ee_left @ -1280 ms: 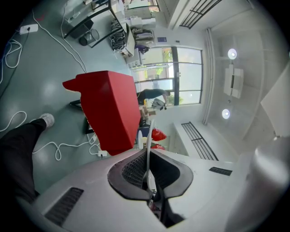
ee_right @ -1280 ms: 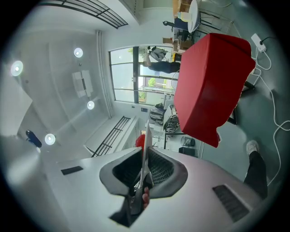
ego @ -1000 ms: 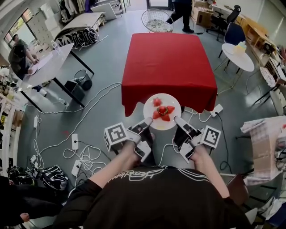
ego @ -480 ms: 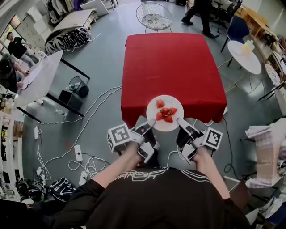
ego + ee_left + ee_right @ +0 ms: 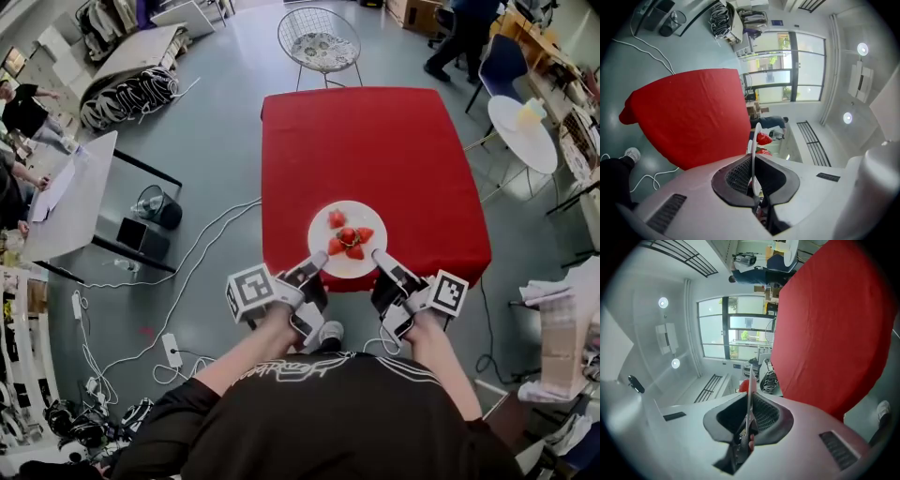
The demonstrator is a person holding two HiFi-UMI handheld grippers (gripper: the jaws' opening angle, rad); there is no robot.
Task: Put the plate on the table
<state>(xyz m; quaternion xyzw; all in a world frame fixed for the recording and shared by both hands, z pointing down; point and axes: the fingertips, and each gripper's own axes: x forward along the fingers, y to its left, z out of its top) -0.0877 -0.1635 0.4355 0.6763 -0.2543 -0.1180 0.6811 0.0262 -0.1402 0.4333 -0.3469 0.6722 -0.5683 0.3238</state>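
We hold one round white plate [image 5: 347, 268] between two grippers: the left gripper [image 5: 314, 263] has its jaws closed on the near-left rim, and the right gripper [image 5: 378, 255] on the near-right rim. The plate lies over the near edge of the one red-clothed surface [image 5: 375, 141] and carries five red strawberries [image 5: 348, 235].

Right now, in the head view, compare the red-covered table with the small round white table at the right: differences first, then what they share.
The red-covered table is rectangular; the round white table is circular. The red-covered table is draped in cloth hanging over its edges; the round white table has an uncovered top. The red-covered table looks much larger than the round white table. Both stand on the grey floor.
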